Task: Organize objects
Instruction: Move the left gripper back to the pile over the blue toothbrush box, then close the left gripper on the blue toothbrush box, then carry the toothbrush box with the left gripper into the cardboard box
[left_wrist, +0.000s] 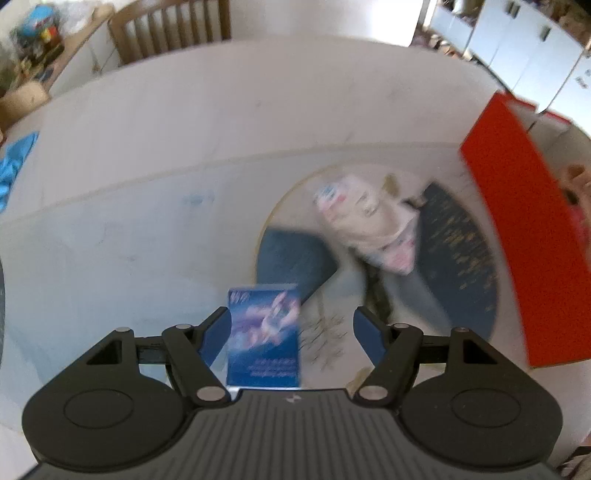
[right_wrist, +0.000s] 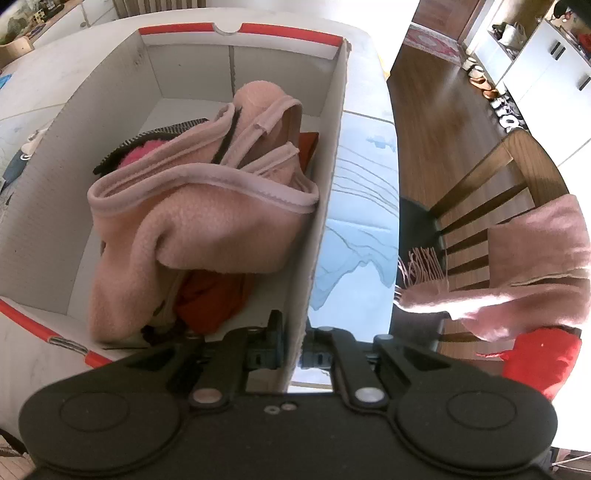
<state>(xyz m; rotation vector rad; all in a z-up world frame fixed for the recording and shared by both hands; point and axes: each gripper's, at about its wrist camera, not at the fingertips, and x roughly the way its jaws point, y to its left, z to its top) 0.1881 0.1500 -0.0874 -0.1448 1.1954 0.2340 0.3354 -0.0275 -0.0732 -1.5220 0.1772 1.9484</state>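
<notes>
Blurring badly, the left view is showing the left hand-held gripper (left_wrist: 291, 325) released, jaws apart around a small blue box (left_wrist: 264, 334) standing on the table (left_wrist: 129, 229), untouched. Right hand-held gripper (right_wrist: 293, 350) is clenching the cardboard box's wall (right_wrist: 325, 206); pink fleece (right_wrist: 199, 206) is hiding the contents beneath.

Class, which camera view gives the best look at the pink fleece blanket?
The right wrist view: the pink fleece blanket fills the open box sharply, and the right gripper pinches the box wall. The left wrist view shows only the box's red outside, no blanket.
</notes>
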